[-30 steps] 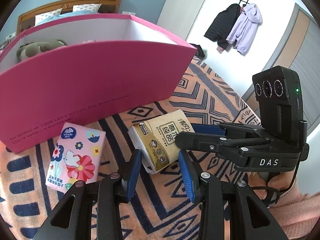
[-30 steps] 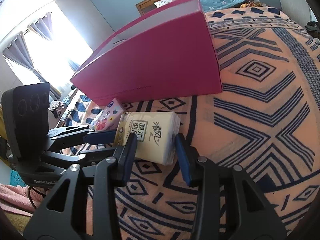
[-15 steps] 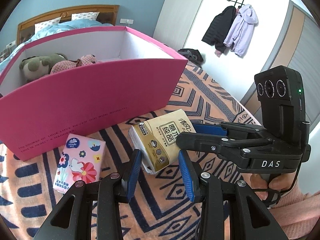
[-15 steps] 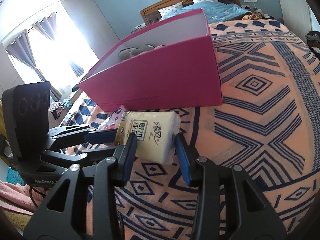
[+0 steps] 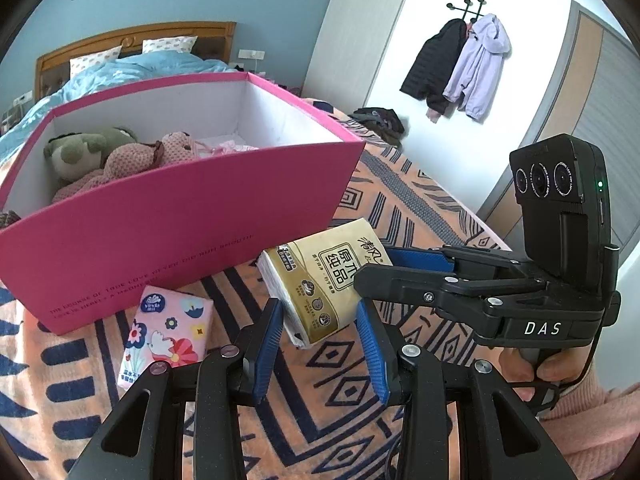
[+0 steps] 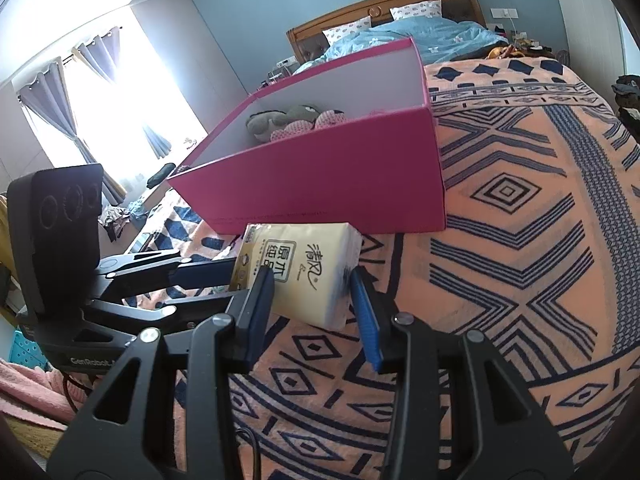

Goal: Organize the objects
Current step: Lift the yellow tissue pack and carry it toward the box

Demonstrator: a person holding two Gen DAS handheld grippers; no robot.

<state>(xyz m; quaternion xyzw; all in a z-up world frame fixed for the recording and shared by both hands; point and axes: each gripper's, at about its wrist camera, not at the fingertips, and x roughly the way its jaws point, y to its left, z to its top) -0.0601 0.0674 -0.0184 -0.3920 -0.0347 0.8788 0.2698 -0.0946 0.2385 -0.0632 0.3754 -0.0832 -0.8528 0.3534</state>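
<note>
Occlusion first: in the left wrist view our right gripper (image 5: pixel 384 266) covers the right end of the yellow tissue pack (image 5: pixel 326 276), so we can't see how its far finger sits there. The right wrist view settles it: both blue pads press the pack's sides, so the right gripper (image 6: pixel 314 294) is clamped on the pack and carries it tilted, off the patterned blanket (image 6: pixel 520 240). Left gripper (image 5: pixel 318 350) hangs just below the pack w/ a wide gap, pads apart from the wrapper, holding nothing. In the right wrist view the left gripper (image 6: pixel 208 272) shows only side-on, one finger passing behind the pack. Pink tissue pack (image 5: pixel 166 330) lies flat on the blanket near the front wall of the pink box (image 5: pixel 180 216); its lower end is cut off by the left finger. In the right wrist view we can't make it out. Inside the box, plush toys (image 5: pixel 104 156) are half hidden by the front wall; something pale pink lies at the back, too unclear to name.

Vs 1 s ago: both cams sit higher, so the box interior and toys, hidden before, are now in view. Yellow pack has come up w/ the right gripper and looks closer to the box rim. Pink pack hasn't moved. Left gripper's gap is the same.
</note>
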